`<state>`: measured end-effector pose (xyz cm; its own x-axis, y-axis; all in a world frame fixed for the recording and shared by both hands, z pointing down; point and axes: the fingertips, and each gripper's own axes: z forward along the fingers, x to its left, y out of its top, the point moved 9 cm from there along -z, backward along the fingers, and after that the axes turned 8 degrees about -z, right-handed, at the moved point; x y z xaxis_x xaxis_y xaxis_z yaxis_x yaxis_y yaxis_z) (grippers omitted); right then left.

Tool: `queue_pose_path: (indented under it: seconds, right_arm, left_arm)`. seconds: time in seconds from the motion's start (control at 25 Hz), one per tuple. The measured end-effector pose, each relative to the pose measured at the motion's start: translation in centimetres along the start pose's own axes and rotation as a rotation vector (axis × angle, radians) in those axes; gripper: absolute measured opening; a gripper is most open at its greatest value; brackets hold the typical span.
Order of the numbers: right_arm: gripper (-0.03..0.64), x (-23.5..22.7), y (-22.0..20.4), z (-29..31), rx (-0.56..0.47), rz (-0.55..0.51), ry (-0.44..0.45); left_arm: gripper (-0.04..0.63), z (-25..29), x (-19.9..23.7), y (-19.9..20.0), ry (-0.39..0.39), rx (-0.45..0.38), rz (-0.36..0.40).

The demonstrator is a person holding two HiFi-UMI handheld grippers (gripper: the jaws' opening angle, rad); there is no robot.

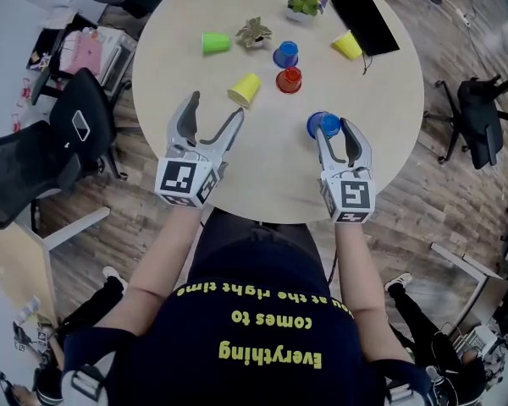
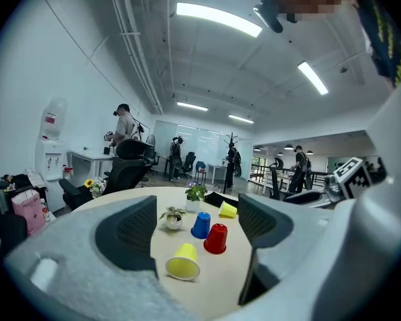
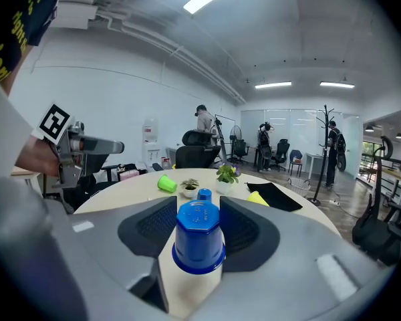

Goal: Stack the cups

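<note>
On the round table point(image 1: 178, 74), a blue cup point(image 1: 285, 54) and a red cup point(image 1: 289, 79) stand upside down near the middle. A yellow cup point(image 1: 245, 89) lies on its side close by. A green cup point(image 1: 213, 42) and another yellow cup point(image 1: 347, 45) lie farther back. My right gripper point(image 1: 332, 128) is shut on a second blue cup point(image 3: 198, 236), which is upside down between the pads. My left gripper point(image 1: 214, 108) is open and holds nothing. It sits just short of the near yellow cup point(image 2: 183, 261), with the red cup point(image 2: 216, 238) beyond.
Two small potted plants point(image 1: 254, 32) point(image 1: 306, 1) and a black pouch point(image 1: 366, 22) sit at the far side of the table. Office chairs point(image 1: 34, 155) point(image 1: 478, 117) stand around it. The table's near edge runs just under both grippers.
</note>
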<state>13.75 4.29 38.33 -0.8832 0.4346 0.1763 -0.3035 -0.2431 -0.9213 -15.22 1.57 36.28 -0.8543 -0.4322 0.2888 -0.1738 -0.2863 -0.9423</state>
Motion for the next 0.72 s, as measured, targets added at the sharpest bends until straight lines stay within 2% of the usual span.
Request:
queue_pose_path:
  seconds: [0.72]
  right_arm:
    - [0.21,6.6,-7.5,0.4,0.144,0.016,0.097]
  left_arm:
    - [0.383,-0.9,0.4,-0.7,-0.021,0.038,-0.009]
